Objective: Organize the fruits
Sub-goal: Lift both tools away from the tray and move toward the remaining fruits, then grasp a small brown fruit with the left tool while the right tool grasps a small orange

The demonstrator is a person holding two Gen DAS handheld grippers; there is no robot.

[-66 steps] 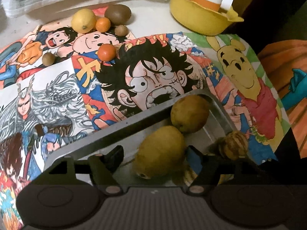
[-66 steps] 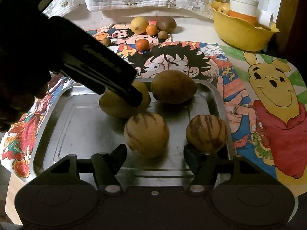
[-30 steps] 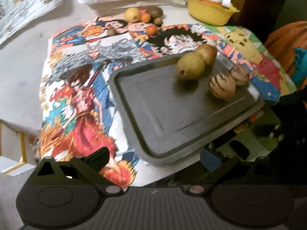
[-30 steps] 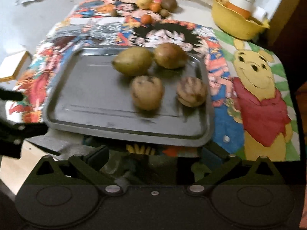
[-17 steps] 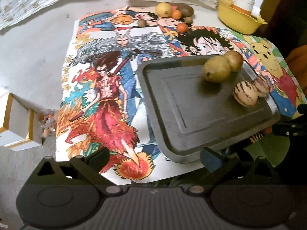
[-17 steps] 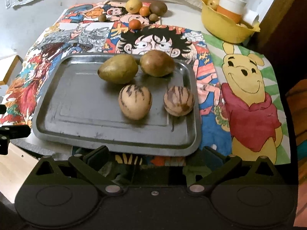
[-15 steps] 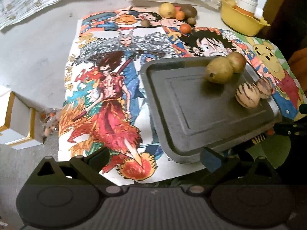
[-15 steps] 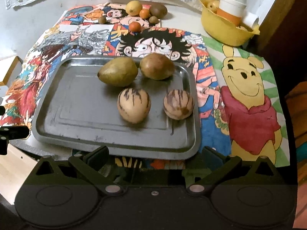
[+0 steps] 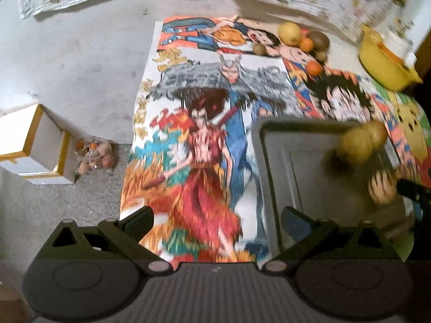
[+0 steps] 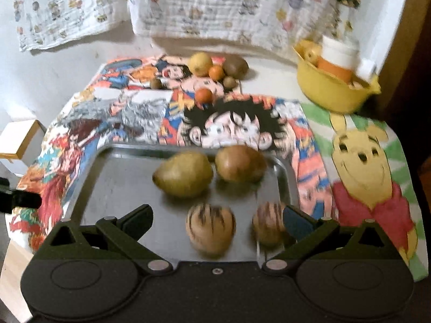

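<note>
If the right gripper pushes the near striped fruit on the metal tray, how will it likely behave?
The striped fruit looks round, so it would probably roll. The tray seems smooth, giving little grip. It may bump the second striped fruit beside it.

Metal tray (image 9: 272,167): in the left wrist view, smeared by motion; its near end is hidden behind the gripper body.
Pears (image 9: 358,145): on the tray, two blurred into one yellow-brown mass in the left wrist view.
Striped fruit (image 9: 381,188): beside the pears, stripes smeared; a second one cannot be told apart.
Right striped fruit (image 10: 268,226): in the right wrist view, partly hidden behind a finger (image 10: 296,220).
Yellow bowl (image 9: 382,64): beyond the tray, blurred; its contents cannot be made out in the left wrist view.
Clear bag (image 9: 94,156): left of the tray, small round items inside too small to identify.
</note>
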